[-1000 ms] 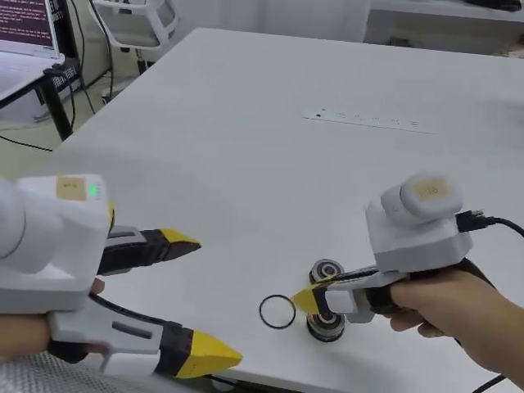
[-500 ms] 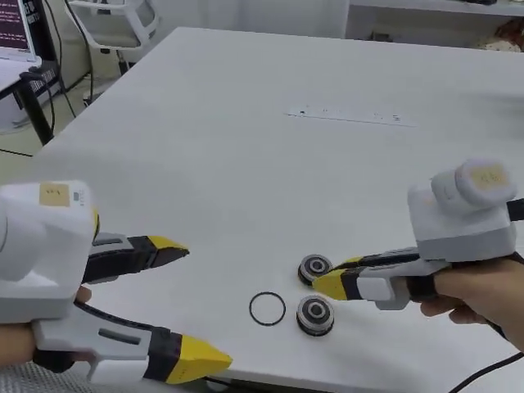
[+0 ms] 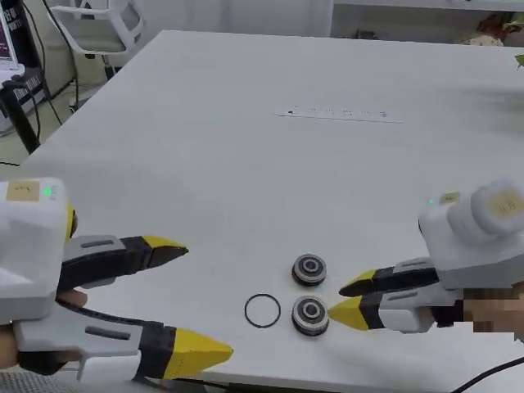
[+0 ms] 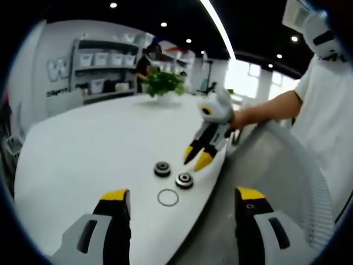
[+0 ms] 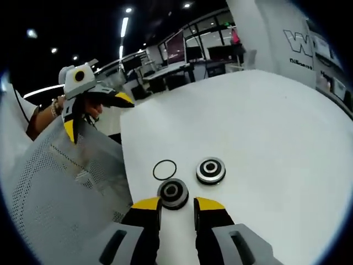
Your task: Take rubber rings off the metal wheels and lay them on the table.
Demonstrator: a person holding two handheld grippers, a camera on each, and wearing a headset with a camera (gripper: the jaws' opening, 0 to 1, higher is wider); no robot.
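Two small metal wheels stand close together near the table's front edge, a far wheel (image 3: 309,267) (image 5: 211,170) (image 4: 162,169) and a near wheel (image 3: 310,313) (image 5: 172,192) (image 4: 184,180). A loose black rubber ring (image 3: 262,310) (image 5: 164,169) (image 4: 167,197) lies flat just left of the near wheel. My right gripper (image 3: 339,300) (image 5: 176,205) (image 4: 198,157) is narrowly open, its yellow tips just right of the near wheel, holding nothing. My left gripper (image 3: 199,301) (image 4: 182,196) (image 5: 83,105) is wide open and empty, hovering left of the ring.
The white table (image 3: 246,164) stretches far back, with a thin strip (image 3: 337,115) lying on it. Its front edge runs just below the wheels. An office chair (image 3: 86,20) stands at the back left, and a potted plant (image 4: 161,85) at the table's far end.
My right gripper has drawn back to the right, off the near wheel it was over a second ago. The wheels and the ring lie as before. The head camera has shifted.
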